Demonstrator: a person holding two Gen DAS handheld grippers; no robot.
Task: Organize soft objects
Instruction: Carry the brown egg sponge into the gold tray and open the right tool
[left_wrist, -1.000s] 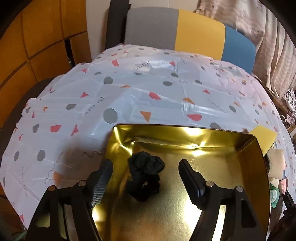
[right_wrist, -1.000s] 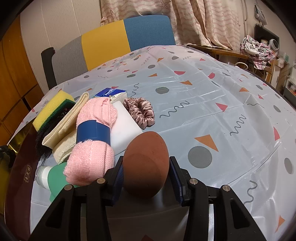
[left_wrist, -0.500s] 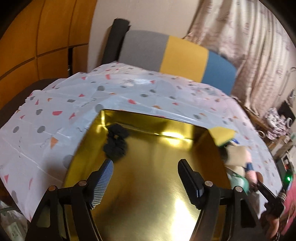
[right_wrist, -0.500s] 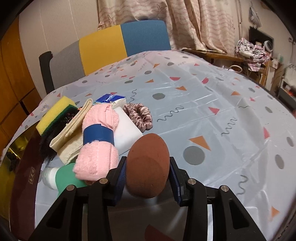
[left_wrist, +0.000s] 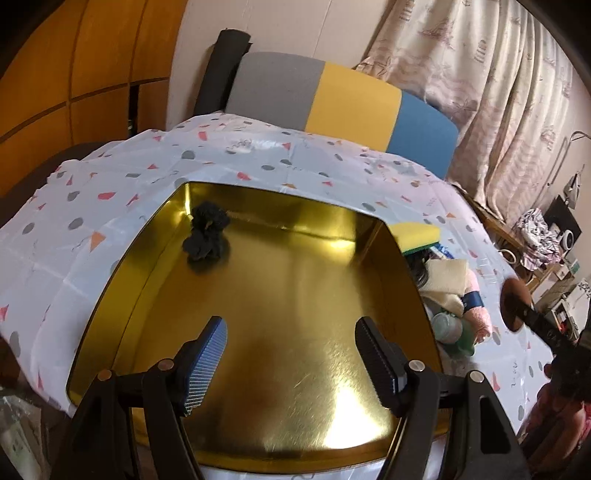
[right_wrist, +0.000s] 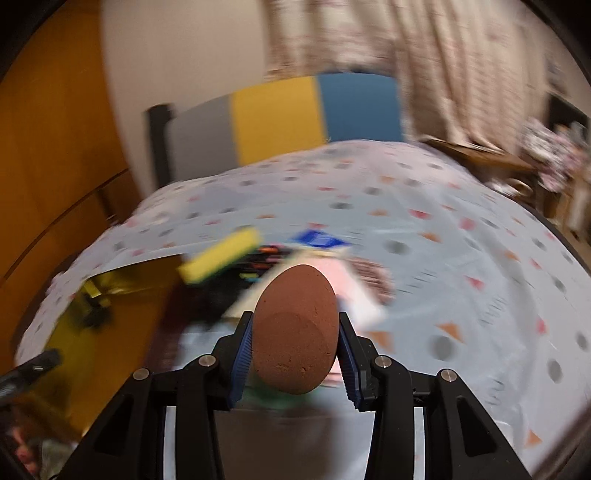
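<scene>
My left gripper is open and empty, held above the near part of a gold tray. A black scrunchie lies in the tray's far left corner. My right gripper is shut on a brown egg-shaped sponge and holds it up above the table; the sponge also shows in the left wrist view at the right. To the tray's right lies a pile: a yellow-green sponge, a cream cloth, a pink towel roll and a green-white bottle.
The table has a white cloth with coloured shapes. A grey, yellow and blue chair back stands behind it. Curtains hang at the right. The right wrist view is blurred; a blue packet and the tray show there.
My left gripper has pulled back and up from the black scrunchie, which stays in the tray. My right gripper has lifted the brown sponge and swings toward the tray.
</scene>
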